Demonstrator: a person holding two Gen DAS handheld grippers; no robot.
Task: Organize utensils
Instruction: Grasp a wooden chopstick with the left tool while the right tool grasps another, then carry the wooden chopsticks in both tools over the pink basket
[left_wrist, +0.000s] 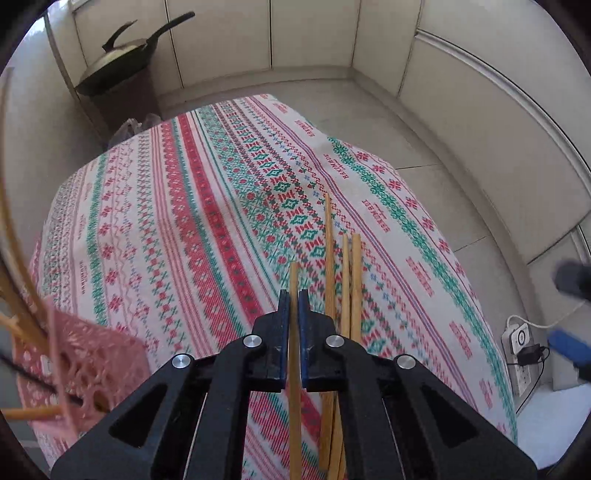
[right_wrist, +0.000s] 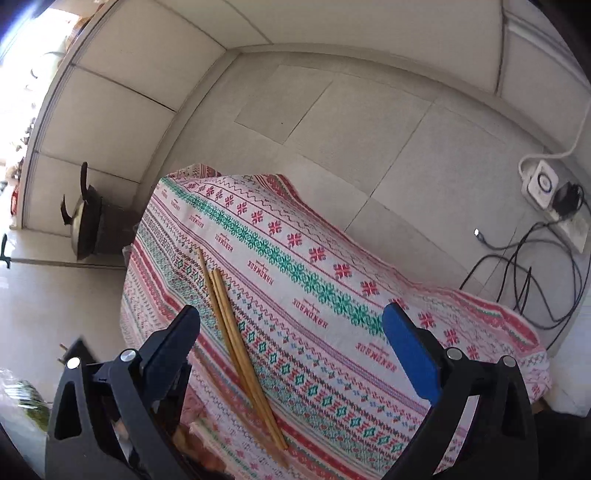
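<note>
My left gripper is shut on a single wooden chopstick, which runs up between its blue pads above the patterned tablecloth. Three more chopsticks lie side by side on the cloth just to its right. In the right wrist view the same loose chopsticks lie between the wide-apart fingers of my right gripper, which is open and above them, holding nothing. A pink perforated holder with several chopsticks in it sits blurred at the lower left of the left wrist view.
A dark pan with a lid rests on a dark stand beyond the table's far corner. A power strip with a plug and cables lies on the tiled floor to the right. The right gripper's blue pad shows at the right edge.
</note>
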